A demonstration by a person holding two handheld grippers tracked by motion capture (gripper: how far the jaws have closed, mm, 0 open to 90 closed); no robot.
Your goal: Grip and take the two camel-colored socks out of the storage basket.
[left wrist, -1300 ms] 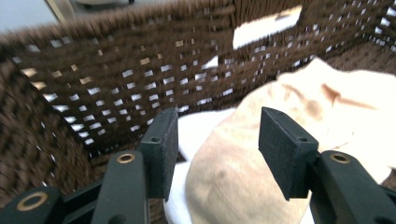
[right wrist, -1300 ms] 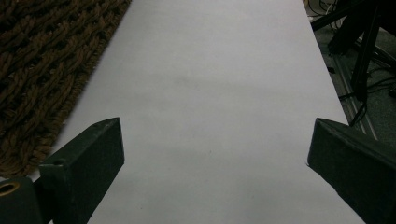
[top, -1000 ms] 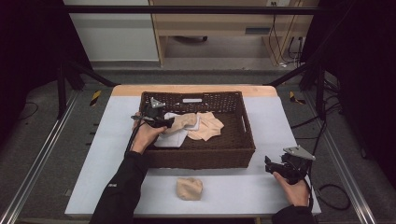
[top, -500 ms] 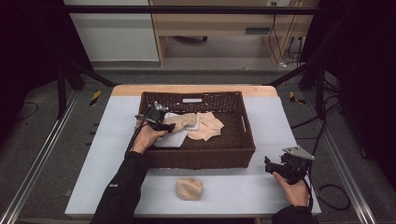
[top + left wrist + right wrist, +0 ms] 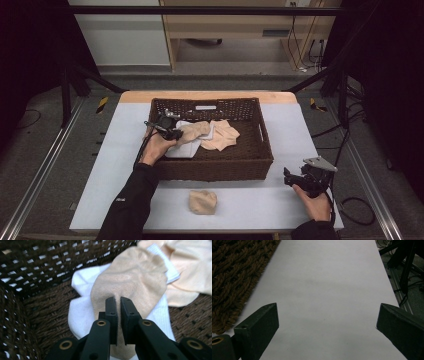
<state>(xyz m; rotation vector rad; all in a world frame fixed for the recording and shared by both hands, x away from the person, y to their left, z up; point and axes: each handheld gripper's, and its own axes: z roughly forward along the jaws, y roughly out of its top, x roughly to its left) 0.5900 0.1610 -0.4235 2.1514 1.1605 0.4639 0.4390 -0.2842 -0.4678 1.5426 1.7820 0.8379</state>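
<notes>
**Ana:** Well, the left gripper (image 5: 172, 133) was deep in the wicker basket (image 5: 265, 150), its jaws squeezed together on the beige sock (image 5: 130, 282) that lay over a white sock (image 5: 80, 315).

**Ben:** And the right gripper (image 5: 292, 178)?

**Ana:** Parked at about four o'clock on the table (image 5: 310, 125), jaws spread wide, nothing between them.

**Ben:** So which step was that?

**Ana:** Looked like the pick: pinch made, lift not yet begun. A bundled beige sock (image 5: 203, 202) sat at six o'clock outside the basket, so probably sorting or pairing, though I couldn't be sure.

**Ben:** Next move?

**Ana:** A clean upward pull, clearing the rim without dragging the white one along.
</notes>
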